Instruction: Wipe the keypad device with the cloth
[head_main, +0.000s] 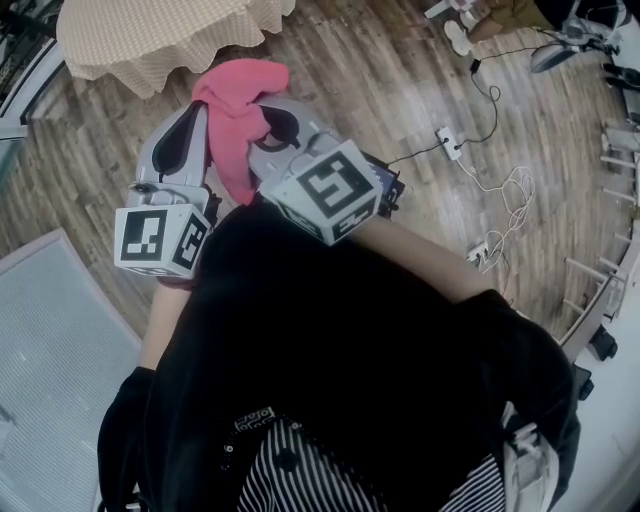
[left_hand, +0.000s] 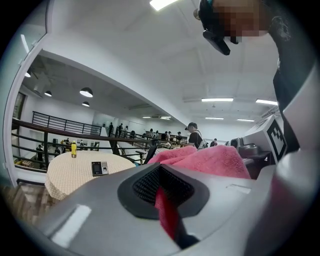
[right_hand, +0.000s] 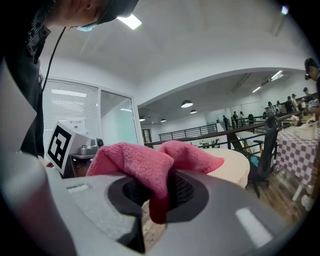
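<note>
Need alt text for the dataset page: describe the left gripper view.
The left gripper is shut on a pink cloth, which bunches up above the jaws. Beyond it, the keypad device lies on a round table with a pale checked cover.

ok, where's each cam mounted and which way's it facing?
Head view: on the person's head, facing steeply down; shows torso, left gripper and right gripper both gripping the cloth.
Left gripper view: on that gripper, facing along its fingers toward the table and keypad device.
Right gripper view: on that gripper, along its fingers toward the same table.
Shared: cloth in all three.
</note>
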